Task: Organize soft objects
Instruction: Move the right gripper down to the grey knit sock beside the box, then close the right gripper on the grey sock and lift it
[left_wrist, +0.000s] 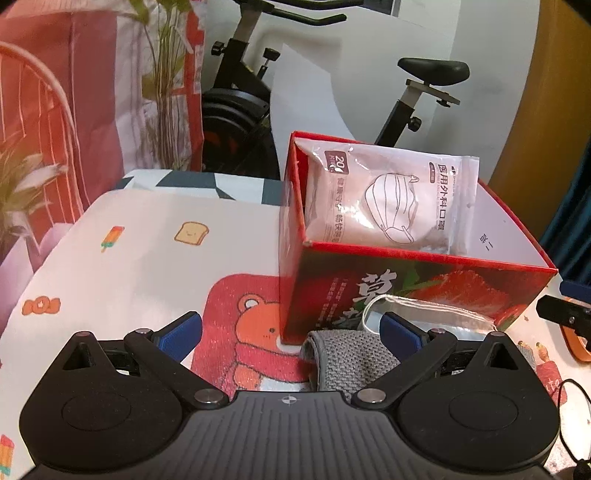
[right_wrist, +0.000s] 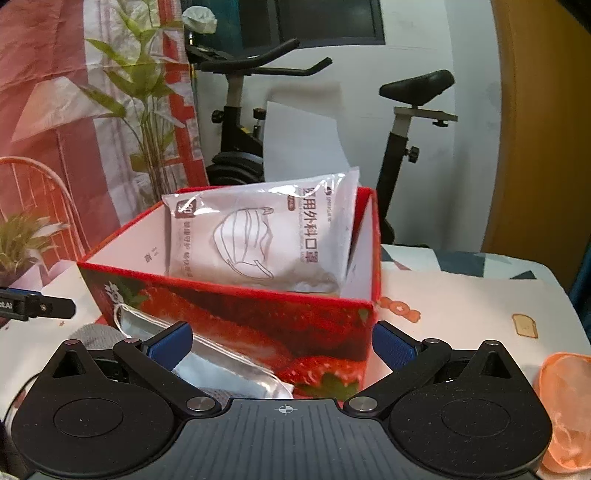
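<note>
In the left wrist view, a red towel (left_wrist: 255, 332) printed with an orange bear is seen lying flat on the counter (left_wrist: 129, 266), at about 11 o'clock from the left tool (left_wrist: 291, 332). The blue pads (left_wrist: 181, 334) of the left tool are spread wide and nothing is pinched between them. A grey knitted cloth (left_wrist: 351, 354) is seen between the fingers, toward the right one, touching the foot of the red strawberry box (left_wrist: 417, 288). The box is placed at 1 o'clock from the tool. Inside it, a white pack of face masks (left_wrist: 391, 199) is leaned upright against the far wall. A loose face mask (left_wrist: 432, 310) with a white ear loop is laid against the box's front wall, over the grey cloth. At the far right edge, a black part of the other tool is glimpsed.

In the right wrist view, the same loose mask (right_wrist: 221, 365) is found at 10 o'clock from the right tool (right_wrist: 282, 345), passing beside the left pad (right_wrist: 171, 341). The right tool is likewise spread, with nothing gripped. The box (right_wrist: 258, 314) is set straight ahead at 12 o'clock, its near corner between the fingers, and the mask pack (right_wrist: 266, 236) is seen standing inside. An orange translucent object (right_wrist: 565, 410) is lying on the counter at 3 o'clock; what it is cannot be told. An exercise bike (right_wrist: 402, 122) is seen behind the counter.
</note>
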